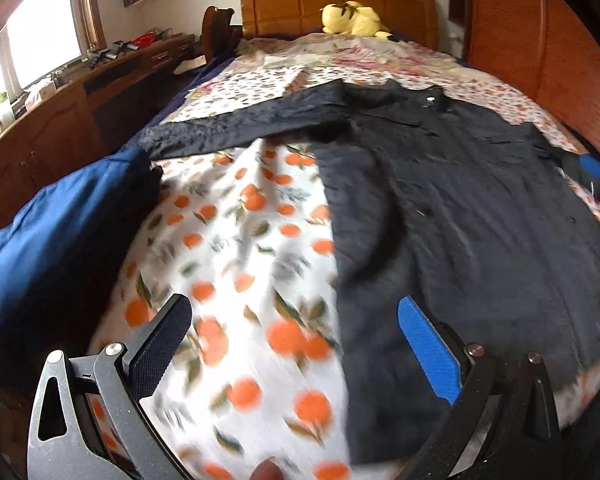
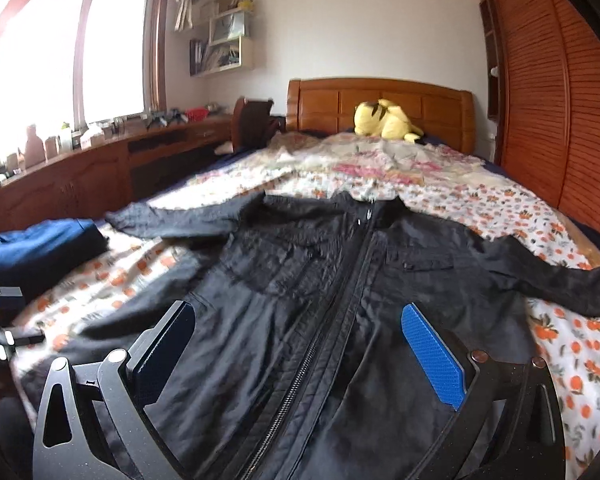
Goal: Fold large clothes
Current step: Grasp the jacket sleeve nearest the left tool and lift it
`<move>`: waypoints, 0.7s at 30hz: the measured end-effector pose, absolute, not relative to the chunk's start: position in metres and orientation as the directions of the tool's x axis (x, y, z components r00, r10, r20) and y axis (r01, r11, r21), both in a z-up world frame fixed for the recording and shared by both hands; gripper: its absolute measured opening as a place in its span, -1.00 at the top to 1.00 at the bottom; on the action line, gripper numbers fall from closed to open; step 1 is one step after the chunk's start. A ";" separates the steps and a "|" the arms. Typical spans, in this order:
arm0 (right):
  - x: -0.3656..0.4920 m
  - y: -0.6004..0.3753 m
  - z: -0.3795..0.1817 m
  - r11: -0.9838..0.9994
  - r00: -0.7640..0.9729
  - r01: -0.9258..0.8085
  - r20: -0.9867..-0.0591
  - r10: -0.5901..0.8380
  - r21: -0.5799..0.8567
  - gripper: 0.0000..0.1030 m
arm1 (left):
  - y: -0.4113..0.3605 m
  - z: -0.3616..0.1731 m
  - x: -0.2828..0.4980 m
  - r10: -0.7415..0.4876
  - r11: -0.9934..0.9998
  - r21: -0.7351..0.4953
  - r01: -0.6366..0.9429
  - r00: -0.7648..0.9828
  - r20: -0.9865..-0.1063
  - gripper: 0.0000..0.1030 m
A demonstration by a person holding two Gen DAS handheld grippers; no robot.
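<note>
A black zip jacket (image 2: 340,300) lies spread face up on the bed, sleeves out to both sides; it also shows in the left wrist view (image 1: 460,216). My left gripper (image 1: 296,316) is open and empty, above the jacket's left hem edge and the orange-print sheet (image 1: 236,264). My right gripper (image 2: 300,320) is open and empty, above the jacket's lower front, straddling the zip. The right gripper's blue pad shows at the right edge of the left wrist view (image 1: 596,172).
A folded blue garment (image 1: 60,232) lies at the bed's left edge. A yellow plush toy (image 2: 384,120) sits by the wooden headboard (image 2: 380,100). A wooden cabinet (image 2: 80,176) runs along the left, and a slatted wardrobe (image 2: 560,100) along the right.
</note>
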State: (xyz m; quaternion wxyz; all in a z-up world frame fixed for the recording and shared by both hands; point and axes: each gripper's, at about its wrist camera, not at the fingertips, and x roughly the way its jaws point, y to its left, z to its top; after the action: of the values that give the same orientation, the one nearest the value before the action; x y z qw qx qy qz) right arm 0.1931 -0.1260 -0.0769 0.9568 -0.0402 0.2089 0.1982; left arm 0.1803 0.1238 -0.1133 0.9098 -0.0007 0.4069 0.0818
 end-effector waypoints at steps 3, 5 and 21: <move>0.205 -0.128 -0.105 0.909 0.786 -0.417 -0.497 0.368 0.012 -1.00 | 0.142 -0.113 0.208 0.099 0.990 0.012 -0.138 0.647 -0.756 -1.00; 0.208 -0.135 -0.106 0.906 0.778 -0.421 -0.497 0.384 0.040 -1.00 | 0.154 -0.111 0.229 0.080 0.991 -0.010 -0.133 0.650 -0.755 -1.00; 0.212 -0.139 -0.106 0.911 0.762 -0.403 -0.518 0.389 0.092 -1.00 | 0.255 -0.126 0.396 0.019 0.942 -0.191 -0.276 0.611 -0.791 -1.00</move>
State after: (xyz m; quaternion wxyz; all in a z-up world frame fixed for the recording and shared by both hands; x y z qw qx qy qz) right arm 0.2121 -0.1393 -0.1059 0.9385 -0.0122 0.2730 0.2110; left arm 0.3957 0.2547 -0.1255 0.8853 -0.1484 0.4328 0.0831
